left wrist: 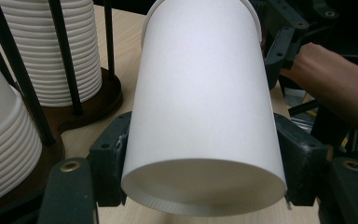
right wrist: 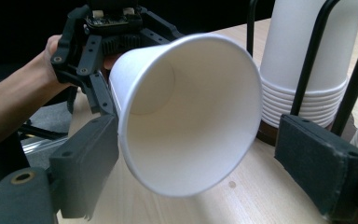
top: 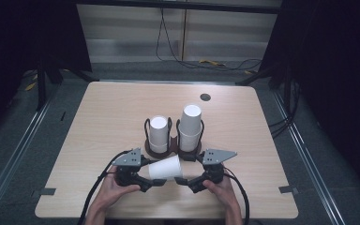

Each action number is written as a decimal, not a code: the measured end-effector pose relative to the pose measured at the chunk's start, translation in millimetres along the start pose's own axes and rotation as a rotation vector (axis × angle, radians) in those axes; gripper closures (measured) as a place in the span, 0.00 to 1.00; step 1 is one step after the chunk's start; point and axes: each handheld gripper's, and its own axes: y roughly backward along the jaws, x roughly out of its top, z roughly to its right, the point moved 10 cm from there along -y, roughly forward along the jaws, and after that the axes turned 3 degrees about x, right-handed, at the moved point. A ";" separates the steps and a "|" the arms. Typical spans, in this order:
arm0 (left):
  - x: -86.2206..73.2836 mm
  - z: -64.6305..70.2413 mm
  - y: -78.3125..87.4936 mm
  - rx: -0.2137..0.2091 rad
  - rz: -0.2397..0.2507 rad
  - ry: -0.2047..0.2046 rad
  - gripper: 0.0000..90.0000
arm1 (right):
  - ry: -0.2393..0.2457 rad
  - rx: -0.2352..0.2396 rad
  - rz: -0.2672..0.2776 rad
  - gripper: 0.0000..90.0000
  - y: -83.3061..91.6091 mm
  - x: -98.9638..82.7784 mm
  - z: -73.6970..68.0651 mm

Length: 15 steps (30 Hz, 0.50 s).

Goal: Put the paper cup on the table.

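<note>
A single white paper cup [top: 165,168] lies on its side above the table's near edge, between my two grippers. My left gripper [top: 157,174] is shut on its base end; in the left gripper view both black pads press the cup [left wrist: 205,102] from either side. My right gripper [top: 181,178] stands open around the cup's mouth [right wrist: 186,112]: its left pad [right wrist: 86,163] sits at the rim, its right pad [right wrist: 321,163] is well apart from it. Two stacks of white cups, a left stack [top: 159,133] and a taller right stack [top: 191,124], stand upside down in dark wire holders just behind.
The light wooden table [top: 108,112] has a round cable hole [top: 205,97] near its far edge. Cables [top: 206,63] lie on the floor beyond it. Dark drapes and stands flank both sides. Bare tabletop lies left and right of the holders.
</note>
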 end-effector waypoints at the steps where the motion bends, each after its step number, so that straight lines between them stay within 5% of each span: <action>1: 0.6 1.3 -0.4 -0.008 0.006 0.000 0.36 | -0.003 0.008 -0.002 0.14 -0.3 0.4 0.2; 15: 4.5 5.4 -3.9 -0.026 0.021 -0.019 0.36 | -0.006 0.088 -0.020 0.13 -8.1 6.9 -1.9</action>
